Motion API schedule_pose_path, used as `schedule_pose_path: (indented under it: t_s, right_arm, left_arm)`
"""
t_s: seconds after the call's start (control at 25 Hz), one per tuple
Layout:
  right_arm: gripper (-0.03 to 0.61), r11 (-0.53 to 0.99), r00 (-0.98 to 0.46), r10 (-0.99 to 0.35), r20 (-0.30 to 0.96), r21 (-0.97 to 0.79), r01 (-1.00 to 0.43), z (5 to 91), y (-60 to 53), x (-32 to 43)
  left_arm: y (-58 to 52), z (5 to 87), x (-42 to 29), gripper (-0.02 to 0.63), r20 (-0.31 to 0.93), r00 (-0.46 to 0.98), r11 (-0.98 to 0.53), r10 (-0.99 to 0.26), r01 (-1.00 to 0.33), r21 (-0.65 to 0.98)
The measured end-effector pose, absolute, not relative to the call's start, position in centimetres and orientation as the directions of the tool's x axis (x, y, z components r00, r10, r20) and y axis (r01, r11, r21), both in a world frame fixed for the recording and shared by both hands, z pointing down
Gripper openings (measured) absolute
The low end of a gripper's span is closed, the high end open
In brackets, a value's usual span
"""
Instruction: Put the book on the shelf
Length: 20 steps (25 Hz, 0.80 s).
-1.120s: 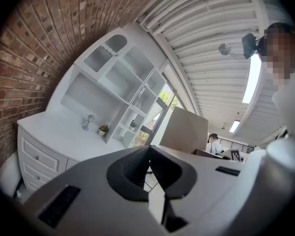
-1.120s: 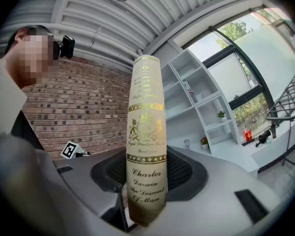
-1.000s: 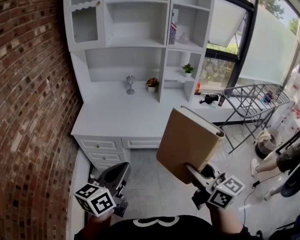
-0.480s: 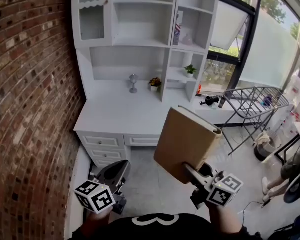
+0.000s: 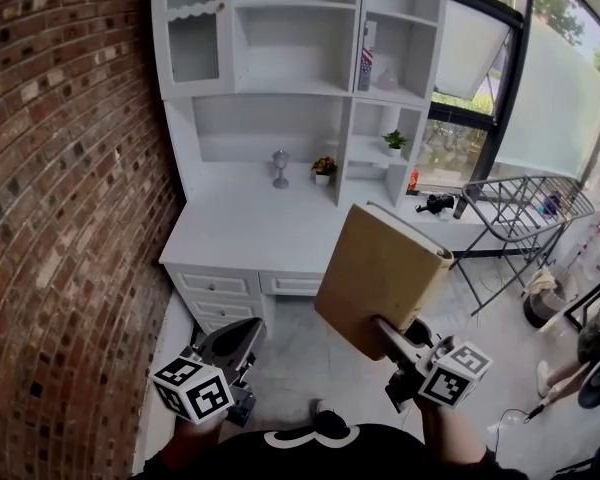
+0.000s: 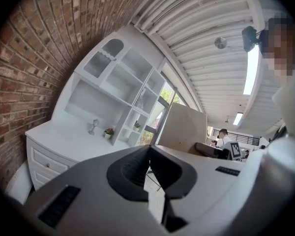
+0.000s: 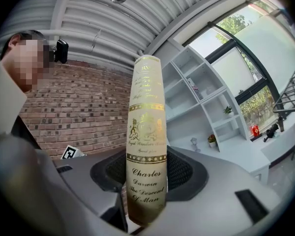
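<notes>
1. The white shelf unit (image 5: 300, 38) and its tabletop (image 5: 250, 228) have slid rightward in our head view since a second ago. A dark shoe (image 5: 325, 418) has come into sight at the bottom edge.
2. The book (image 5: 380, 278) has kept its tilt. It hangs above the pale floor (image 5: 310, 358), in front of the tabletop and well apart from the shelves.
3. The right tongs (image 5: 385, 333) clamp the book by its lower edge. In the right gripper view the gold-lettered spine stands upright between the two pads (image 7: 182, 173).
4. The left tongs (image 5: 242, 340) stay low beside the brick wall (image 5: 70, 168). The left gripper view shows their jaws drawn together on nothing.
5. The brick wall closes the room on the left. A tall window (image 5: 480, 68) and a metal drying rack (image 5: 520, 208) fill the right.
6. The tabletop is mostly bare, with drawers below it and open cubbies above.
7. We count one book in hand and two tongs.
8. There are two potted plants (image 5: 325, 166): the flowering one on the tabletop, a green one (image 5: 395, 140) in a cubby.
9. One goblet-shaped ornament (image 5: 280, 163) stands just beside the flowering plant.
</notes>
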State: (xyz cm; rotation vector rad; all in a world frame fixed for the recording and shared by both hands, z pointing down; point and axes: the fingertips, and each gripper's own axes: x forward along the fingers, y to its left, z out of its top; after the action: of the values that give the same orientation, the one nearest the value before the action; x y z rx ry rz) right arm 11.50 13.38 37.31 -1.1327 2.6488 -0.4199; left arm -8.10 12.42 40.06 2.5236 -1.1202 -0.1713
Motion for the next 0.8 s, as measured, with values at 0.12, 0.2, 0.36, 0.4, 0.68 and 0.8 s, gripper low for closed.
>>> schedule_pose_path:
  t_s: [0.12, 0.2, 0.36, 0.4, 0.68, 0.8]
  right_arm:
    - [0.195, 0.661, -0.677, -0.73, -0.094, -0.35, -0.664, 37.4, 11.4, 12.3]
    - [0.195, 0.664, -0.681, -0.726, -0.093, -0.353, -0.66, 37.4, 9.8, 12.7]
    - [0.195, 0.67, -0.688, -0.72, -0.093, -0.353, -0.653, 37.5, 6.2, 13.9]
    - [0.195, 0.67, -0.689, -0.719, -0.092, -0.352, -0.653, 37.4, 5.2, 14.4]
    - [0.195, 0.672, -0.683, -0.723, -0.103, -0.336, -0.66, 36.4, -2.8, 17.7]
    - [0.195, 0.671, -0.676, -0.728, -0.11, -0.312, -0.672, 35.7, -6.0, 19.0]
  left_arm:
    - [10.8, 39.9, -7.8, 0.0, 0.038, 0.663, -0.603, -0.748, -0.702, 0.38]
    - [9.4, 39.9, -7.4, 0.0, 0.04, 0.656, -0.595, -0.754, -0.707, 0.383]
    - [6.1, 40.1, -5.9, 0.0, 0.049, 0.654, -0.59, -0.755, -0.71, 0.384]
    - [5.2, 40.2, -5.4, 0.0, 0.051, 0.653, -0.589, -0.755, -0.711, 0.384]
    - [-2.0, 39.8, -2.3, 0.0, 0.06, 0.633, -0.568, -0.772, -0.729, 0.382]
    - [-4.9, 39.6, -0.9, 0.0, 0.059, 0.626, -0.563, -0.777, -0.734, 0.379]
